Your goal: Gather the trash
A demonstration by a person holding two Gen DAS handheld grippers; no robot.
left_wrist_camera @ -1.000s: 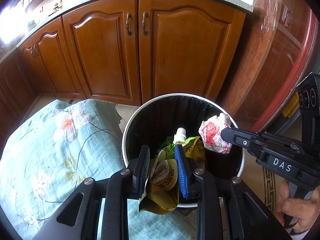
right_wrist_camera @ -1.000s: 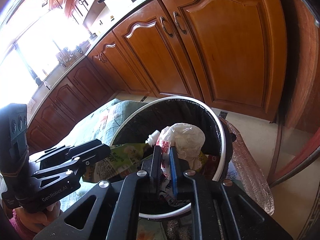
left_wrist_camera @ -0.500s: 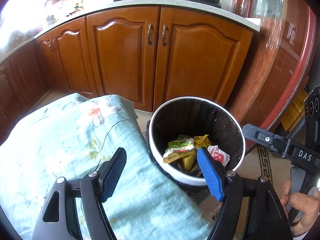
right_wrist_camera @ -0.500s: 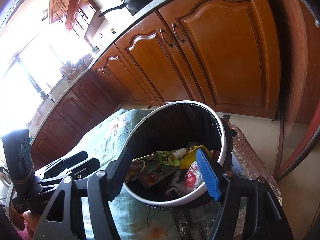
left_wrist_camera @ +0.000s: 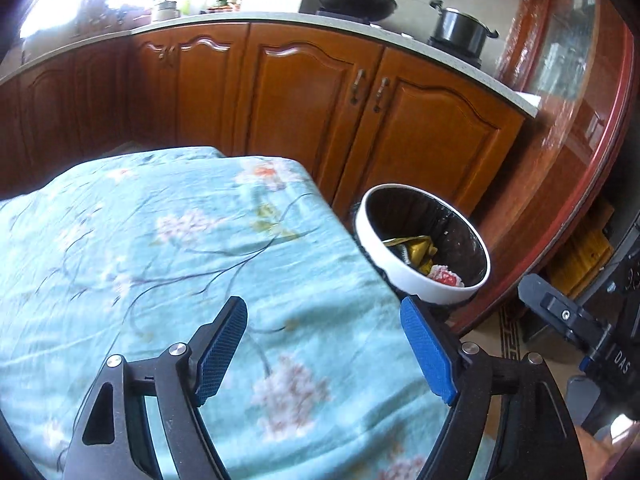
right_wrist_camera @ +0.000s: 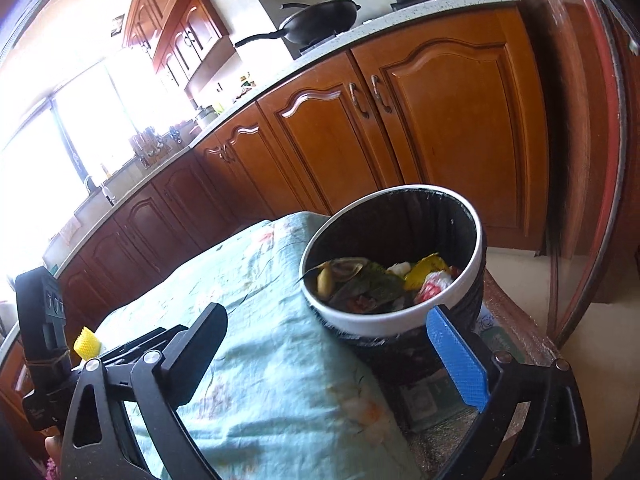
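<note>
Bin sits ahead and to the right of the left tongs in the left wrist view, its white rim clear of the pads, with a gold wrapper and a red-and-white wad lying inside. These tongs have just been opening and now stand spread over the floral cloth, nothing between them; the right tongs' black body shows at the far right. From the right wrist view, the right tongs have likewise just been opening and are spread wide and empty, the bin just ahead toward the blue pad, trash heaped low in it. Left of them, beside the left tongs, a small yellow thing shows. Risk: a careless swing of the blue pad near the rim could tip the bin and spill the load.
</note>
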